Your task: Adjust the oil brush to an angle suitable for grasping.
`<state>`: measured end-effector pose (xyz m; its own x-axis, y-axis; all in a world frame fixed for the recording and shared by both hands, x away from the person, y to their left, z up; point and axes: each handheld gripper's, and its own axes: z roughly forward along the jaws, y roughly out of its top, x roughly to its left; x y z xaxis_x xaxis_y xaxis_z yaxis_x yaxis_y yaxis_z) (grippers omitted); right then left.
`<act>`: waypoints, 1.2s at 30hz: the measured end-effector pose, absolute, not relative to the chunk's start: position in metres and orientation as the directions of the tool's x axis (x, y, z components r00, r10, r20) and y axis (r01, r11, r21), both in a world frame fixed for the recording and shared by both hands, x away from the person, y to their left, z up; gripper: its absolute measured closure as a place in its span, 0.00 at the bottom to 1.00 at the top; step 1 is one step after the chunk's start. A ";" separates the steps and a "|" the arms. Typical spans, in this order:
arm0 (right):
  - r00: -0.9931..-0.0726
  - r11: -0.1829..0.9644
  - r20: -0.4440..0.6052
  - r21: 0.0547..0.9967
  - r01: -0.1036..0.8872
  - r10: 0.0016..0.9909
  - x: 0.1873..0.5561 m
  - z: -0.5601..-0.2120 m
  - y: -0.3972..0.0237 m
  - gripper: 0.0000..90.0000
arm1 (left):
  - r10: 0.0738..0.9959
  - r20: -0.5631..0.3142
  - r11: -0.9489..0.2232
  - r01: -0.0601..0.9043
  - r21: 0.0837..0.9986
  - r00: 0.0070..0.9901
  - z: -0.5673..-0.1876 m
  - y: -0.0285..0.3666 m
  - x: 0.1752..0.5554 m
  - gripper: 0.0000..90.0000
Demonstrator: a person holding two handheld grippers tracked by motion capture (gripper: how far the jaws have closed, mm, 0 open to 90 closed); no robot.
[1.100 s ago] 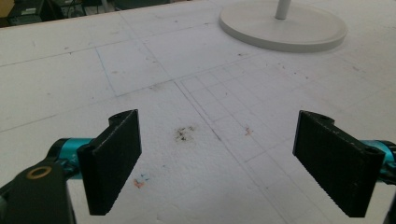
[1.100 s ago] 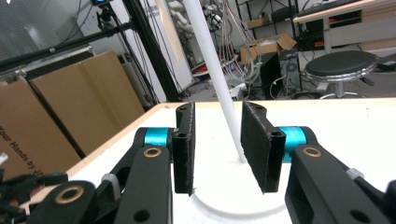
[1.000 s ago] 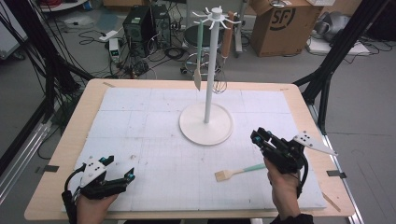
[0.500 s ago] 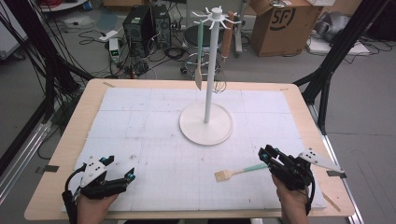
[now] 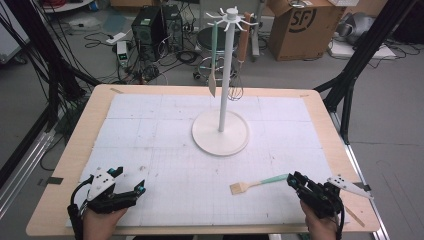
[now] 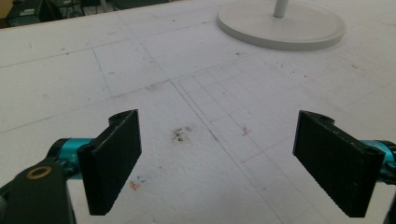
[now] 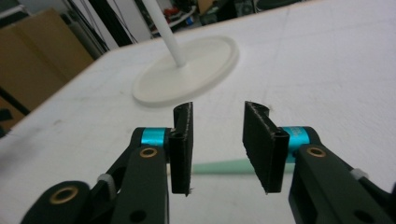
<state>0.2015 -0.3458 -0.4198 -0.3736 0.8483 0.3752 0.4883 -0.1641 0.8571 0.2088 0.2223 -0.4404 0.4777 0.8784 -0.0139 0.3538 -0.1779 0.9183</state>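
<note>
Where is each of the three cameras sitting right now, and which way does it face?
High view: above the person's side, facing forward and down on the table; both hands, left gripper, right gripper.
Left gripper view: on the left gripper, facing across the mat; its jaws wide apart.
Right gripper view: on the right gripper, low over the brush; its jaws straddle the green handle.
Shared: all three show the white stand.

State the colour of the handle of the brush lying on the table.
Mint green: the brush handle shows best in the high view, with a tan head.
</note>
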 end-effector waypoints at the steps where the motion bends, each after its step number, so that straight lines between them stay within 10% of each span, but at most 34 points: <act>1: -0.376 -0.164 0.381 0.853 0.496 0.844 0.201 -0.422 -0.347 0.77 | 0.878 -0.010 -0.181 0.352 0.918 0.478 -0.440 0.222 0.209 0.18; 8: -0.349 -0.123 0.368 0.820 0.559 0.862 0.200 -0.429 -0.351 0.99 | 0.876 -0.009 -0.186 0.354 0.917 0.482 -0.441 0.221 0.209 0.18; 36: -0.171 -0.110 0.363 0.636 0.764 0.916 0.264 -0.453 -0.335 1.00 | 0.877 -0.005 -0.187 0.351 0.917 0.481 -0.441 0.221 0.209 0.18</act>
<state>0.2641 -0.3346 -0.4533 -0.1707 0.9161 0.3628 0.7636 -0.1098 0.6363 0.2085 0.2210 -0.4407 0.4811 0.8766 -0.0053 0.3513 -0.1872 0.9174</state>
